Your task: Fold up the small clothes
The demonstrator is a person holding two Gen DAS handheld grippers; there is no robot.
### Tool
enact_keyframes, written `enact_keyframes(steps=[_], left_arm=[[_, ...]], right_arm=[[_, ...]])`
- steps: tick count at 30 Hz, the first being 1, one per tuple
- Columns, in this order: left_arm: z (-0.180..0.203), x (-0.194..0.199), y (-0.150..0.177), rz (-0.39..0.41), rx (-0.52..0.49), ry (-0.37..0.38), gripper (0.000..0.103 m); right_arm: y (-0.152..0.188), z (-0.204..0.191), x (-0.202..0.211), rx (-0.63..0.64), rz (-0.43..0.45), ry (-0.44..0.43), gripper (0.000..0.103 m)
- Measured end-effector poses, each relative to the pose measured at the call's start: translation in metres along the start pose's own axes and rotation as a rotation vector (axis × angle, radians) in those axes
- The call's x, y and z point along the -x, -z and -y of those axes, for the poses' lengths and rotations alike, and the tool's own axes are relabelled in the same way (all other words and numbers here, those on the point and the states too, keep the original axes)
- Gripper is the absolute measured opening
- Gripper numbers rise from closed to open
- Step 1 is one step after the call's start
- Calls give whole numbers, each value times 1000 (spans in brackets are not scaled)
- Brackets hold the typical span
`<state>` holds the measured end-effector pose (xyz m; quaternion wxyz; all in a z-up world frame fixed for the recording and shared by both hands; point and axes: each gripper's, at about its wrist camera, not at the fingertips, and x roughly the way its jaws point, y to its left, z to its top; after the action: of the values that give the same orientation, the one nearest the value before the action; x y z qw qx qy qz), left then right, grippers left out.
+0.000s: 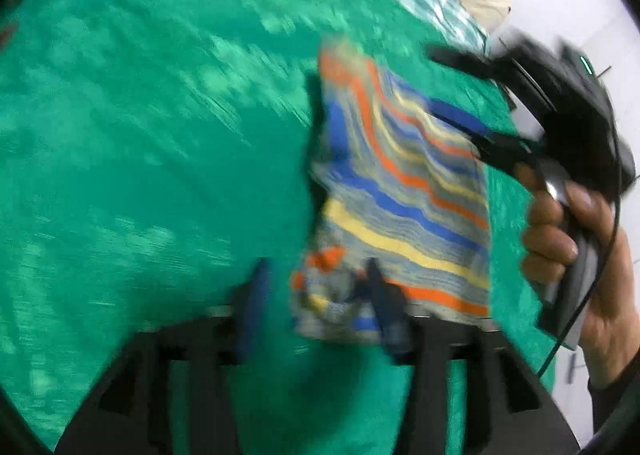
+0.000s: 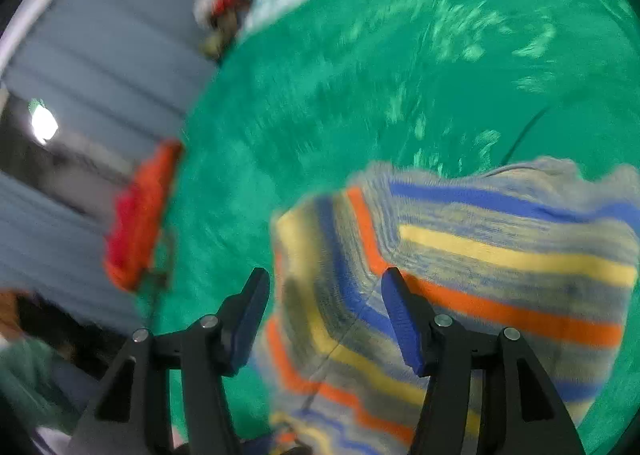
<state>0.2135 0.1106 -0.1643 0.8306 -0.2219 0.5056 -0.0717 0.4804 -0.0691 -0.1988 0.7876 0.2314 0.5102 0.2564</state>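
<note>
A small knitted garment with blue, orange, yellow and grey stripes (image 1: 404, 199) lies on the green patterned bedcover (image 1: 160, 135), towards its right edge in the left wrist view. The left gripper (image 1: 316, 287) has its blue-padded fingers spread, one beside the garment's near edge and one over it. The right gripper (image 2: 326, 295) is also spread wide above the striped knit (image 2: 480, 275). A blurred orange-red cloth (image 2: 140, 215) sits at the bedcover's left edge.
</note>
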Motion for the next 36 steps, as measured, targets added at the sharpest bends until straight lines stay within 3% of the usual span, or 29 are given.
enact_keyframes(steps=[1, 4, 5, 7, 9, 10, 12, 13, 15, 17, 18, 20, 22, 27, 30, 33, 36], left_arm=[[-2, 10, 1, 25, -8, 3, 60], [1, 27, 5, 56, -43, 26, 60], [8, 27, 6, 69, -81, 27, 60], [22, 14, 5, 66, -161, -4, 57], [26, -5, 11, -1, -212, -50, 30], [26, -23, 16, -73, -229, -118, 17], [20, -26, 24, -89, -260, -138, 20], [21, -22, 24, -85, -277, -163, 28], [21, -6, 29, -71, -298, -212, 37], [18, 12, 37, -68, -289, -249, 53], [18, 21, 43, -65, -286, -257, 60], [28, 37, 57, -36, -295, -247, 84], [36, 41, 77, -3, -311, -246, 92], [43, 25, 132, -51, -331, -208, 93], [48, 10, 169, -10, -451, -289, 102], [48, 6, 172, 0, -451, -303, 102], [46, 1, 168, -12, -453, -291, 102]], right_arm=[[3, 2, 14, -3, 40, -12, 59], [23, 3, 70, 116, 126, 101, 59], [37, -1, 86, 205, 121, 157, 58], [68, -7, 101, 310, 76, 157, 51], [97, -8, 104, 353, 18, 119, 43], [119, -2, 98, 359, -27, 114, 41], [153, 24, 74, 344, -144, 232, 35], [166, 35, 63, 342, -183, 305, 27], [184, 37, 80, 364, -92, 326, 27], [192, 34, 96, 299, -74, 385, 43], [196, 33, 105, 276, -48, 394, 46], [210, 26, 125, 264, 6, 431, 58], [224, 21, 136, 250, 40, 480, 69], [287, 15, 155, 149, 145, 560, 71], [326, 18, 146, 149, 161, 624, 83], [348, 14, 131, 265, 145, 701, 101], [346, 13, 117, 302, 110, 751, 103]])
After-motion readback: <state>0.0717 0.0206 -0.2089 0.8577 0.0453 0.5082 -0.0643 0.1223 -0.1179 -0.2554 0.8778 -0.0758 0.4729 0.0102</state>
